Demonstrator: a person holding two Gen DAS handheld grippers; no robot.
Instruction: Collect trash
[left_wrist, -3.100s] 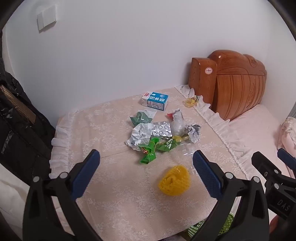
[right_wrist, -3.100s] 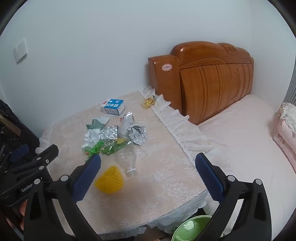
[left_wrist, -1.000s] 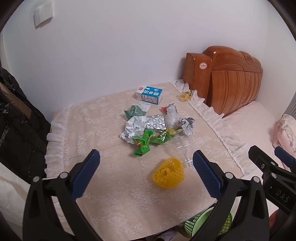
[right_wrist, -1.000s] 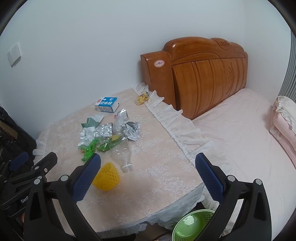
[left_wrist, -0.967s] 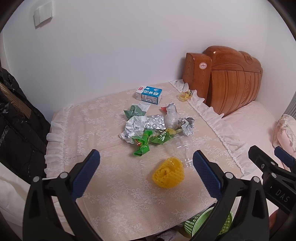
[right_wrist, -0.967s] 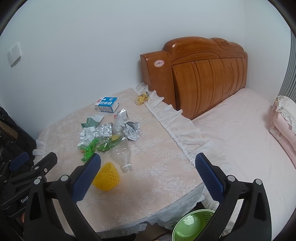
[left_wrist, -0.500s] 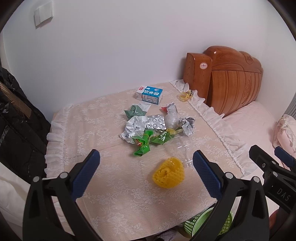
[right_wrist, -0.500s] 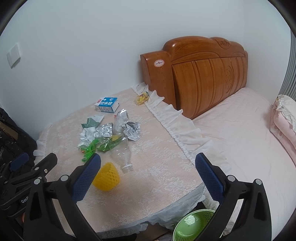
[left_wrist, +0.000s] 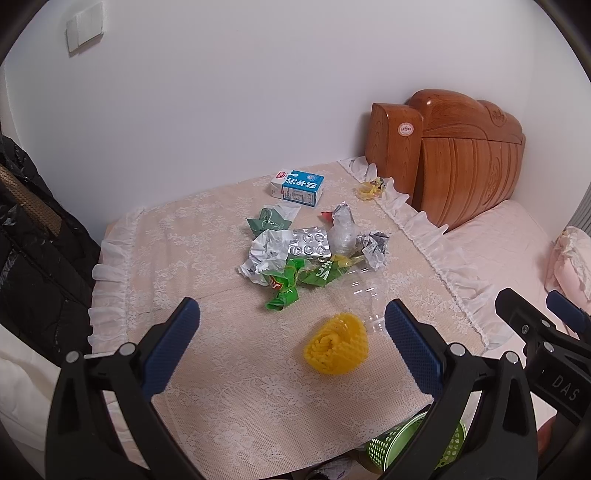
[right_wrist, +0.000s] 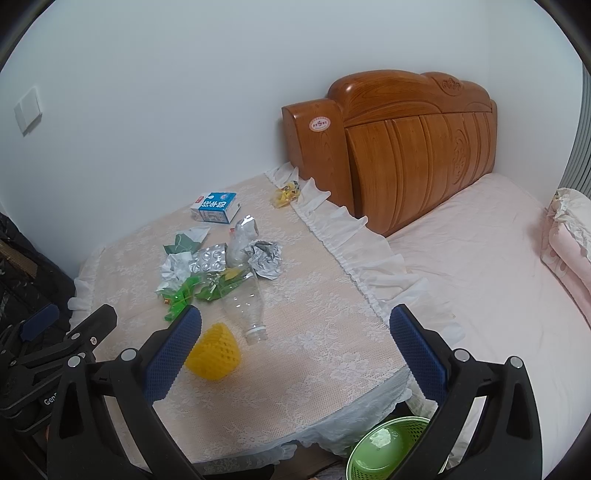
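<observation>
Trash lies on a lace-covered table (left_wrist: 184, 258): a yellow foam net (left_wrist: 335, 348) (right_wrist: 214, 356), a clear plastic bottle (right_wrist: 245, 302), green wrappers (left_wrist: 295, 278), a silver blister pack (left_wrist: 308, 243), crumpled paper (left_wrist: 375, 245), a blue milk carton (left_wrist: 297, 187) (right_wrist: 216, 206) and a small yellow item (left_wrist: 371, 187). A green basket (right_wrist: 388, 448) (left_wrist: 413, 439) stands on the floor below the table's near edge. My left gripper (left_wrist: 291, 347) and right gripper (right_wrist: 295, 350) are both open and empty, held above the near side of the table.
A wooden headboard (right_wrist: 406, 147) and a bed with a pink sheet (right_wrist: 480, 277) lie right of the table. A black jacket (left_wrist: 26, 240) hangs at the left. A folded pink blanket (right_wrist: 569, 236) is at the far right.
Both grippers have drawn back and up a little from the table, so the green basket shows more. The trash has not moved.
</observation>
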